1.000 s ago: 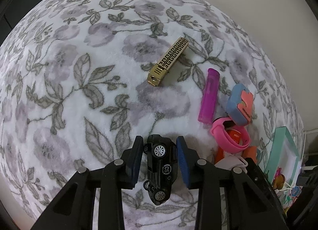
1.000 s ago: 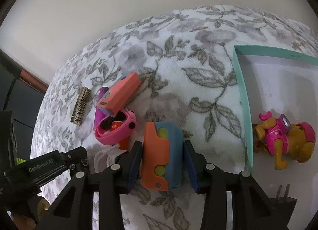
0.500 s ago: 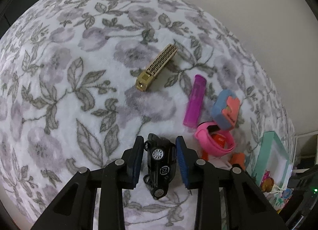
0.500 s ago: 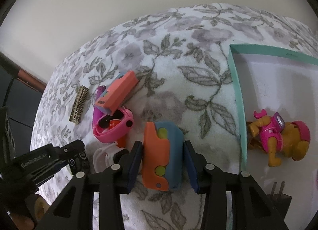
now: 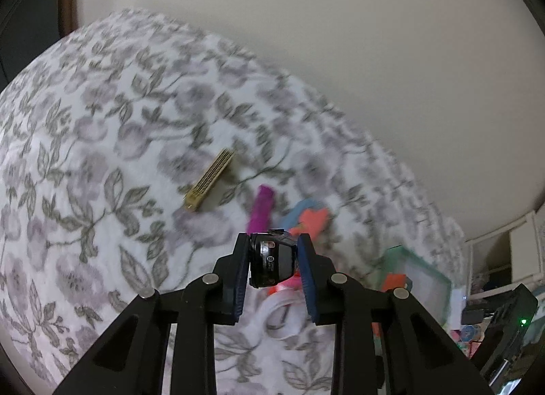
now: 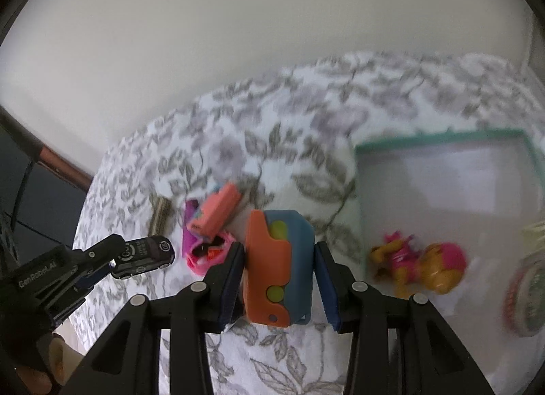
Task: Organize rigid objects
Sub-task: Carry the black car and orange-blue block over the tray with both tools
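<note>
Gripping a black toy car [image 5: 271,263] in our left gripper [image 5: 272,267], we are holding it clear above the floral bedspread [image 5: 102,163]. Our right gripper [image 6: 279,275] is clamping its fingers on an orange-and-blue block [image 6: 279,269], just left of the teal-rimmed tray [image 6: 442,137] where a pink-and-orange figure [image 6: 422,263] is lying.

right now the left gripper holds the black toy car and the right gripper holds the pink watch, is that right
Not quite. The left gripper does hold the black toy car, but the right gripper holds the orange and blue block, not the pink watch. The right wrist view shows the watch lying on the blanket to the left of the fingers.
</note>
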Tool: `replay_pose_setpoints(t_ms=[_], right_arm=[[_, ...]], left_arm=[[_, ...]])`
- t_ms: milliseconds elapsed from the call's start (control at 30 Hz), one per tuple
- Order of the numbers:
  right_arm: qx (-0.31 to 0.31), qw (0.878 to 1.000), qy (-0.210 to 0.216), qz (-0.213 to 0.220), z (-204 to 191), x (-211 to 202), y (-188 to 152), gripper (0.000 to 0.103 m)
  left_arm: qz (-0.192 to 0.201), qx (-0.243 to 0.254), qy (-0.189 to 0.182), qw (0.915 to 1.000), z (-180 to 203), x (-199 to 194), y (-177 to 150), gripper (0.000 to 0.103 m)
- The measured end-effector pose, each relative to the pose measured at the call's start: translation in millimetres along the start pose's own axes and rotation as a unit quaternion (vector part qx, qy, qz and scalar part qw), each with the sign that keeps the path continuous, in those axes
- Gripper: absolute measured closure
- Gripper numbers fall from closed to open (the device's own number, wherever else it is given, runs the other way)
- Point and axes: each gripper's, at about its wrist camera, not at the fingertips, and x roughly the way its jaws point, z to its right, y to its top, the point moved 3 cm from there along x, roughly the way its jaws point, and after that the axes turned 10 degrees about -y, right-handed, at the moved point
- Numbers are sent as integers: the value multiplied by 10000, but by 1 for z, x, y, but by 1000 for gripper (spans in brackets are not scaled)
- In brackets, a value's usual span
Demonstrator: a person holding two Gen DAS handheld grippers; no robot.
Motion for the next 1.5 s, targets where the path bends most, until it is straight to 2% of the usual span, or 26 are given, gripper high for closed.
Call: replay_pose_setpoints(t_ms=[300,533,867,1000,1233,1333,1433,1500], right_arm=[[32,9960,-480,757,27,-61,25,59],[216,9896,-977,1031,65,-89,33,59],[618,9810,-1401,1195,122,-110,35,59],[757,9784,-1499,1206,137,-113,35,59],[791,9788,-1576,1039,148,-98,33,59],[812,9801,-1565,910,153,-85,30,59],[898,9815,-1518,742,160,-70,26,59],[935,9820,-1526,610,164,-59,22,59]], left_arm=[[292,558,-411,9972,52,-27,1,74],[27,1228,-658,9902,111,-10,-25,74],[-351,1755,-950,9792,169,22,-64,74],[-478,2117,-899,9720,187,41,-81,74],[-714,2404,-951,9634,200,74,-106,74],[-797,2333,-1004,9639,197,88,-110,74],[-823,2314,-858,9656,191,100,-114,74],[-808,2260,-947,9661,188,104,-115,73]])
